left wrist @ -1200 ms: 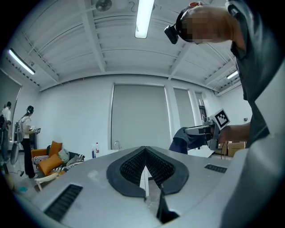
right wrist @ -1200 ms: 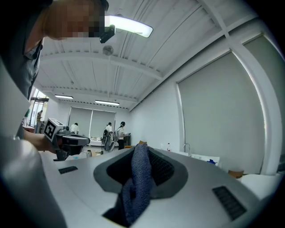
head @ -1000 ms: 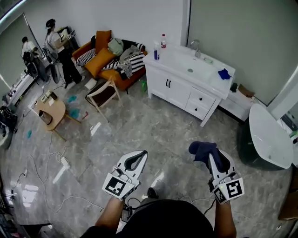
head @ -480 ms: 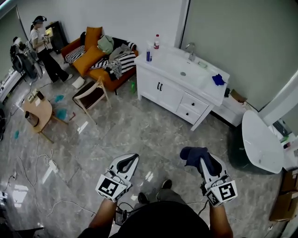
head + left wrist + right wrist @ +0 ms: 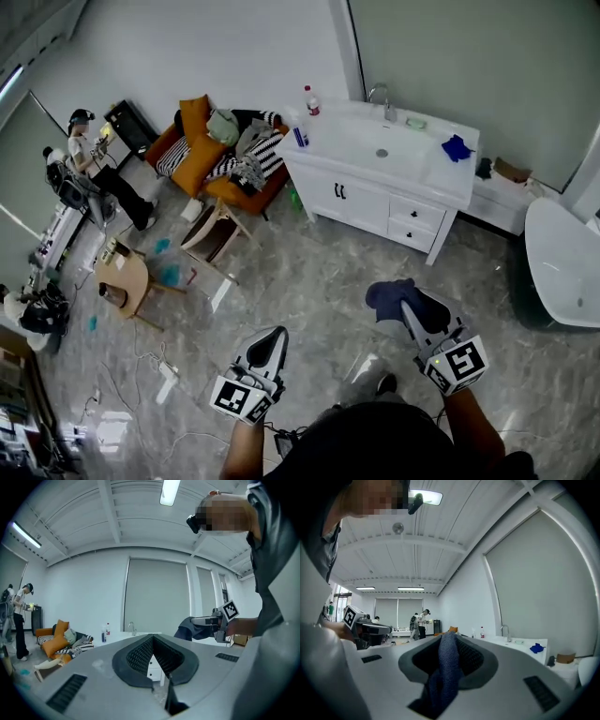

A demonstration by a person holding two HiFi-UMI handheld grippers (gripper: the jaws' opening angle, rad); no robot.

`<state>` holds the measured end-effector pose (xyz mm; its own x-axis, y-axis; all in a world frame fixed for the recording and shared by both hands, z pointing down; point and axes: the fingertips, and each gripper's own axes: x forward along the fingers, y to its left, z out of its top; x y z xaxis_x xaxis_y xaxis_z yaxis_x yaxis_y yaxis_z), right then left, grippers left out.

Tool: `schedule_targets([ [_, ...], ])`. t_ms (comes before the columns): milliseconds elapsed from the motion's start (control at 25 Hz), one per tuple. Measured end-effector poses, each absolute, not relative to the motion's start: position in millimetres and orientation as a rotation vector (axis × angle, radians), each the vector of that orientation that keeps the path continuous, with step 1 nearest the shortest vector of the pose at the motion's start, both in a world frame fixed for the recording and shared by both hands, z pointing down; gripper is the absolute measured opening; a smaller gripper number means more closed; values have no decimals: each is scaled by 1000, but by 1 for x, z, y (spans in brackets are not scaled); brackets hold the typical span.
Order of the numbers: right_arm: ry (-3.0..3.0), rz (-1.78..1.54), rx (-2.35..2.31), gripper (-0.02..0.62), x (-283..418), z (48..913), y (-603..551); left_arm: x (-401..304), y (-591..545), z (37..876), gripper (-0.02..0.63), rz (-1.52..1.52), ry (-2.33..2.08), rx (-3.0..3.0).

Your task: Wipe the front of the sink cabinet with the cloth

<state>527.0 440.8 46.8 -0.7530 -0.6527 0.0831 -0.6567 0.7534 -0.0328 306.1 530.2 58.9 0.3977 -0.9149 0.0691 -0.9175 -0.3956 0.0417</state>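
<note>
The white sink cabinet (image 5: 361, 199) stands against the far wall, well ahead of both grippers, its front with doors and drawers facing me. My right gripper (image 5: 409, 306) is held low at the right, shut on a dark blue cloth (image 5: 392, 298) that bunches over its tips. In the right gripper view the cloth (image 5: 444, 672) hangs down between the jaws of the gripper (image 5: 447, 640). My left gripper (image 5: 273, 337) is at the lower left, shut with nothing in it; in its own view the left gripper (image 5: 152, 639) has its pads meeting.
A small blue rag (image 5: 457, 147), a faucet (image 5: 380, 95) and two bottles (image 5: 307, 98) are on the countertop. An orange couch (image 5: 200, 150) piled with cushions, a chair (image 5: 214, 234), a round table (image 5: 127, 281) and a standing person (image 5: 98, 167) are at left. A white tub (image 5: 562, 267) is at right.
The head view has swung, so the cabinet and couch shifted in frame. Both grippers keep the same pose in front of me, the right one still holding the cloth.
</note>
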Motion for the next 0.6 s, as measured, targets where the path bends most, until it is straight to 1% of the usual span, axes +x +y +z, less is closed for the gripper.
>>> schedule_targets([
  [320,-2875,109,1078,92,542,68,394,338,486,61,5,107,-1653,2587],
  [480,-2829,181,1079,92,532,85,379,328,464,79,5,117,-1604,2561],
  [600,-2820,135,1089,92,523,75,373,322,445,85,5,76,-1552,2569],
])
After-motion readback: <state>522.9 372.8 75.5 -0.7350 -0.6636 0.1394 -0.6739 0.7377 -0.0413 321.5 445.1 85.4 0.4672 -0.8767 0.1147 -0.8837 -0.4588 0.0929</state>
